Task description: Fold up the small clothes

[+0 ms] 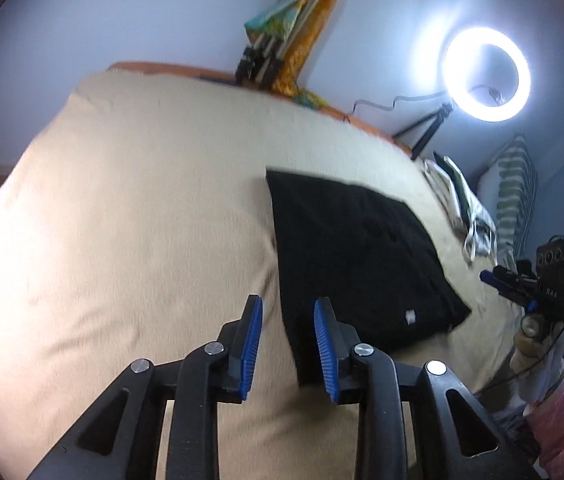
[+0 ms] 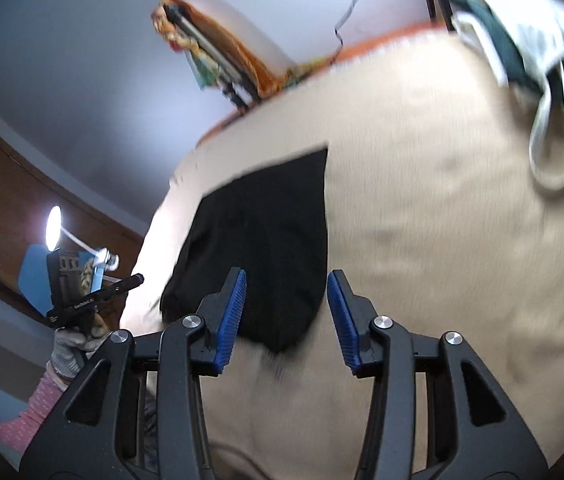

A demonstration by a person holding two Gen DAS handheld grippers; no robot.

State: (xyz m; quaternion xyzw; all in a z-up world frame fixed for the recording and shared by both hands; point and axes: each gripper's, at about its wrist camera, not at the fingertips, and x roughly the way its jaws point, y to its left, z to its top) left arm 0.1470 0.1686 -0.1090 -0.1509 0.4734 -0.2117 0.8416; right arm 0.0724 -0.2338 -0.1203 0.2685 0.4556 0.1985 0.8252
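Here the black garment [image 1: 358, 256] lies flat on the bed [image 1: 130, 208], spread over a beige cover and already looking like a neat folded panel with straight edges and a small pale tag near one corner. Both claws hang above it with nothing in them: the left claw [image 1: 288, 346] has its jaws parted near the cloth's near edge, and the right claw [image 2: 287, 316] stands parted too, over the opposite near corner. The cloth looks thin, soft and light, so I'd expect it to droop and slide on itself once lifted; it seems neither fragile nor slippery. The best hold, to my eye, is a pinch at the two near corners, one per claw, so the edge stays taut when carried over. The cover beneath is soft and slightly rumpled, which may drag with the fabric. Around the bed, a ring light [image 1: 486, 74] glows on its stand, a pale bag with straps [image 2: 538, 60] lies near the far side, and a striped pillow [image 1: 516, 196] leans by the wall.
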